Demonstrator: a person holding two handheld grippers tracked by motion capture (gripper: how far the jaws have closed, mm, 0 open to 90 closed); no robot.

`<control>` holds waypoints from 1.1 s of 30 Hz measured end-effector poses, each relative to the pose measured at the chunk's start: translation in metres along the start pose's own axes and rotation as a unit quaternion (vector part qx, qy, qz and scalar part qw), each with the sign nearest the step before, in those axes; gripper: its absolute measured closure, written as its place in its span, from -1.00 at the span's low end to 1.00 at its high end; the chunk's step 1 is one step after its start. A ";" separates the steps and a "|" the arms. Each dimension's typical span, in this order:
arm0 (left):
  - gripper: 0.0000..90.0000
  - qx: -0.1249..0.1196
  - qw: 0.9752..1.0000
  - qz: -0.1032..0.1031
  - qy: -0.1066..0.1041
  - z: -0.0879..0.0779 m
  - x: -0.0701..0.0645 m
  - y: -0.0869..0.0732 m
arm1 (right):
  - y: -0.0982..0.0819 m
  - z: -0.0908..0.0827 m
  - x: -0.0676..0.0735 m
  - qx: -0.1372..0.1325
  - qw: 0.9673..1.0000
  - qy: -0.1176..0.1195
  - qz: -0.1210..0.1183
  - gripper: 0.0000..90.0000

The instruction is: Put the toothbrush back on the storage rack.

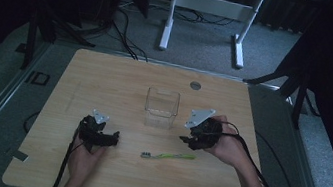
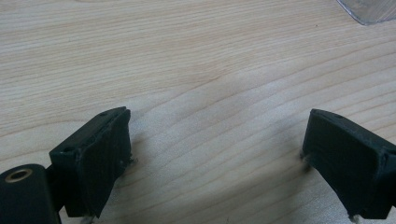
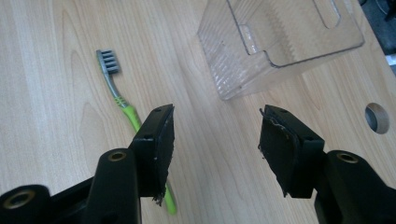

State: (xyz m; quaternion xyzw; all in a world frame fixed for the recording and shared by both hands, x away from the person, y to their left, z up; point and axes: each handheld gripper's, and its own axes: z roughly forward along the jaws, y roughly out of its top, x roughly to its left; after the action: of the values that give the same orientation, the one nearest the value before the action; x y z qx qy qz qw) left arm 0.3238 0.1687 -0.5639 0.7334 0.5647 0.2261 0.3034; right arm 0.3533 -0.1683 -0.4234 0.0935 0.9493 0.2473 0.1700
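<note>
A green toothbrush with a grey head lies flat on the wooden table, near the front middle. Behind it stands a clear plastic container, upright and empty. My left gripper rests left of the brush, jaws wide apart over bare wood. My right gripper hovers just right of the container and above the brush's handle end. In the right gripper view its jaws stand open with nothing between them. There the toothbrush runs under the left jaw, and the container lies ahead.
A round cable hole sits in the table behind the container, also visible as the hole in the right gripper view. White desk legs and floor cables lie beyond the far edge. Black cables trail from both grippers toward the front edge.
</note>
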 end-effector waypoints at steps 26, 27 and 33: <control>-0.82 0.002 1.000 0.003 0.000 0.000 0.000 0.000 | 0.011 0.019 0.004 0.041 0.996 0.064 -0.041 0.15; -0.82 0.002 1.000 0.003 0.000 0.000 0.000 0.000 | 0.011 0.020 0.004 0.041 0.996 0.065 -0.044 0.15; -0.82 0.002 1.000 0.002 0.000 0.000 0.000 0.000 | 0.013 0.026 0.007 0.054 0.994 0.074 -0.054 0.16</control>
State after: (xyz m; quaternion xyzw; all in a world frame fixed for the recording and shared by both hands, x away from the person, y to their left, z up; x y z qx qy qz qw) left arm 0.3238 0.1691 -0.5637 0.7353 0.5634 0.2256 0.3017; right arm 0.3580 -0.1438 -0.4401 0.0330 0.9749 0.1925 0.1072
